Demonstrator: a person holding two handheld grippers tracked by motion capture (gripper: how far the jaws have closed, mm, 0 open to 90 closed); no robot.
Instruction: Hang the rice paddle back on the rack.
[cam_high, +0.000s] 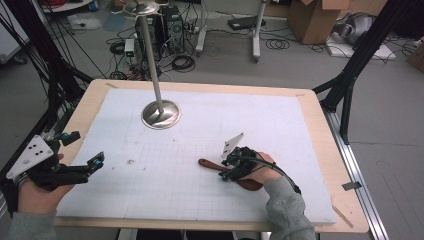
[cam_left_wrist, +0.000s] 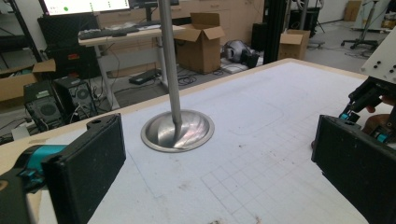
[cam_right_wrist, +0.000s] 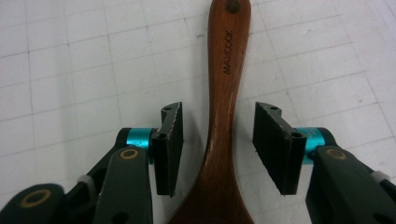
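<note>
Even, diffuse overhead light; no hard shadows. The white table mat (cam_high: 280, 125) is bright but not blown out. Soft glare on the steel stand base (cam_high: 161, 114) at upper centre. High view slightly soft; right gripper view sharp, wooden spoon (cam_right_wrist: 223, 140) lettering legible

— Left gripper (cam_high: 97, 161): black frame, teal collars behind flat black pads, white three-cornered plate with dark holes at nine o'clock.

— Seen close, rough black pads (cam_left_wrist: 88, 172), teal collar at eight o'clock.

— Right gripper (cam_high: 226, 175): same black build, pale plate at twelve o'clock, black cable looping off toward four o'clock.

— Up close, brass-ringed pivots on dark arms, teal collars, small screws in the pads (cam_right_wrist: 170, 149), white ties.

— Grey knit sleeves (cam_high: 287, 210) on both forearms.
</note>
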